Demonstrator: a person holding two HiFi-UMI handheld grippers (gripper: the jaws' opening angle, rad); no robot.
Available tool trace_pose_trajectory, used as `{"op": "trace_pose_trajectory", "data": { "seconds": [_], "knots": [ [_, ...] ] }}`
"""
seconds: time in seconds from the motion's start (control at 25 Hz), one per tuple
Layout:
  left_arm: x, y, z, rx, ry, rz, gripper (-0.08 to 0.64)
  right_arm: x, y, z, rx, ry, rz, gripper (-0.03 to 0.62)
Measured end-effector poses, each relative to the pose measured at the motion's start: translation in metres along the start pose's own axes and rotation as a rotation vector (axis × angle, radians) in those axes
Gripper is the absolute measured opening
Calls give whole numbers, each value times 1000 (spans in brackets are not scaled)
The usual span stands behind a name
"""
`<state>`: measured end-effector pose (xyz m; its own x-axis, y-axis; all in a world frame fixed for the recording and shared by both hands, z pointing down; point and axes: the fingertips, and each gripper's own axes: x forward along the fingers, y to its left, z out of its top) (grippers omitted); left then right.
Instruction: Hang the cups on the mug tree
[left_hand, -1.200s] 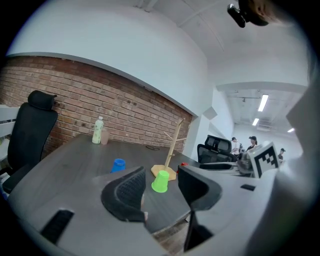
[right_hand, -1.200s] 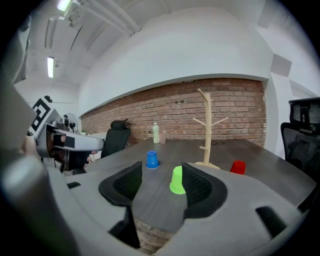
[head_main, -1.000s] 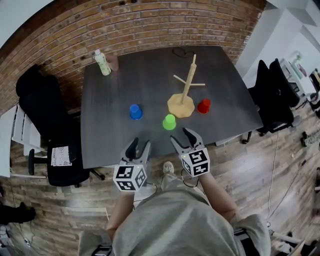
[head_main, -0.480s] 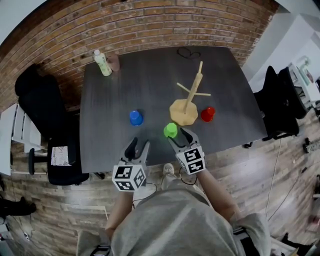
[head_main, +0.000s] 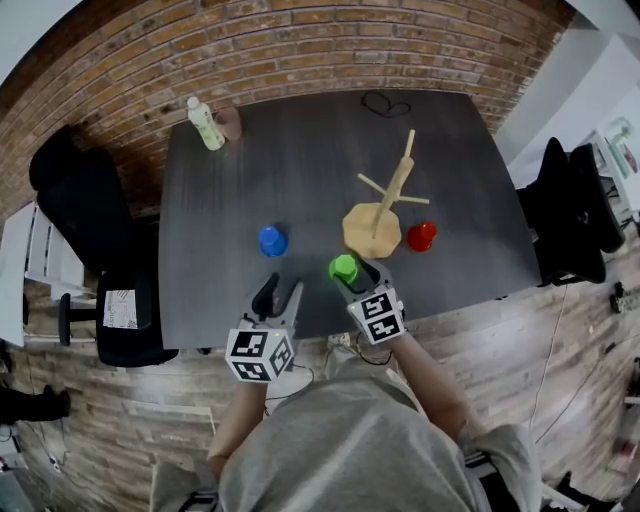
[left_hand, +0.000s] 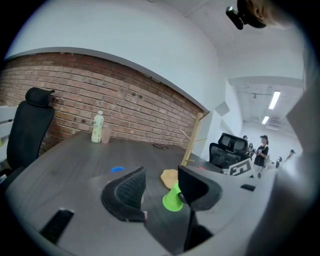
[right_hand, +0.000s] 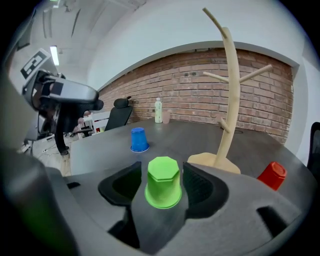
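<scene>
Plainly, the upturned green cup (right_hand: 163, 186) stood on the grey surface (head_main: 250, 170) between the right claw's (head_main: 357, 275) parted jaws, near the wooden mug tree (head_main: 385, 205). The left claw (head_main: 281, 290) hung wide and empty over the surface's near edge.

Office-type room: dark meeting table (head_main: 230, 170) by a brick wall (head_main: 300, 50), black swivel chair (head_main: 85, 225), wood floor (head_main: 560, 350), ceiling strip lights (left_hand: 274, 99) in the open area beyond.
</scene>
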<state>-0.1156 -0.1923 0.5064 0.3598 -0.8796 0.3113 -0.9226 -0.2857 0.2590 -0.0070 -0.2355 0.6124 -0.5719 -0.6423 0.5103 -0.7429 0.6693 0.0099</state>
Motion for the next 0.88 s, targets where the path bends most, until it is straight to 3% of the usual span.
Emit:
{"op": "trace_pose_trajectory", "data": {
  "seconds": [0.56,0.88],
  "knots": [
    [7,5,-2,-9,8,15,195,14,1,-11,-11,42,23,215],
    [1,-2,0,2,-3,10,195,-2,2,1,-2,11,20,213]
  ]
}}
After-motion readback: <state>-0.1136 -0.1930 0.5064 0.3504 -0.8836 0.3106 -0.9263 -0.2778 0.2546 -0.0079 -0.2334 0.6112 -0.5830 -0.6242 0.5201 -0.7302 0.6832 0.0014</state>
